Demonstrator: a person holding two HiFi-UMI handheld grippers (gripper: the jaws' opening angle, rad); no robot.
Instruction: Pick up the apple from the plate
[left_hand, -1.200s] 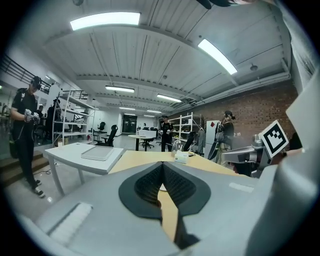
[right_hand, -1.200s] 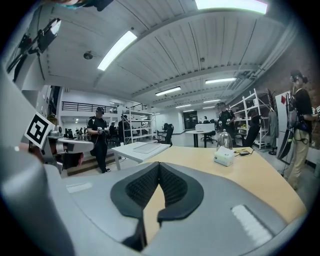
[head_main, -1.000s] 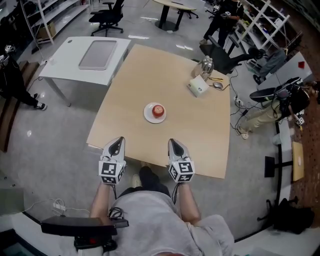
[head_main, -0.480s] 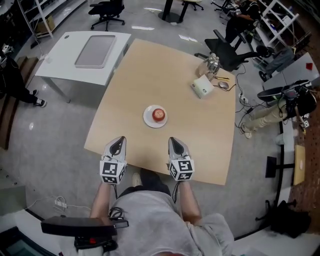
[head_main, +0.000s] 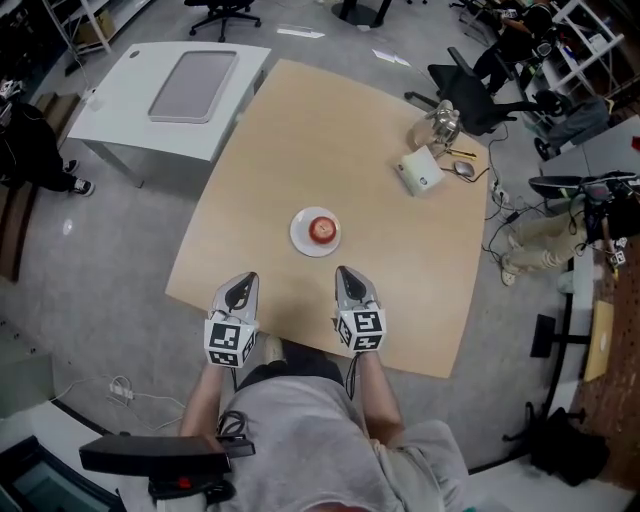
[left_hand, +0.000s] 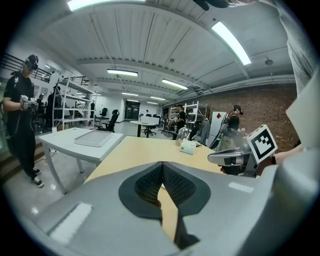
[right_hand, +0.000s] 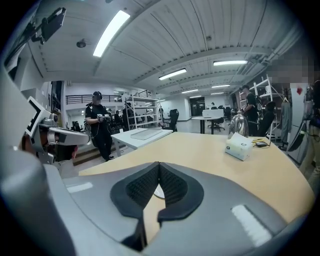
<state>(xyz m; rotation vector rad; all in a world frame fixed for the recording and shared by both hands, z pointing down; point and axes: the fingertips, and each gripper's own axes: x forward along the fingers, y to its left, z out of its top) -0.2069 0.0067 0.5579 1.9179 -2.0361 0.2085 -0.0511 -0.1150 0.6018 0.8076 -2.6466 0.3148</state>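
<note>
Left gripper (head_main: 243, 280) and right gripper (head_main: 345, 272) — jaws clenched, empty — have drawn nearer the apple (head_main: 321, 229) on its plate (head_main: 300, 241), still ungrasped.

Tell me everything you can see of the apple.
The apple is small, round and red with a paler patch on top. It sits about centred on a round white plate near the middle of the light wooden table. Only the plate touches it; the left tool and right tool are apart from it, by the table's near edge.
</note>
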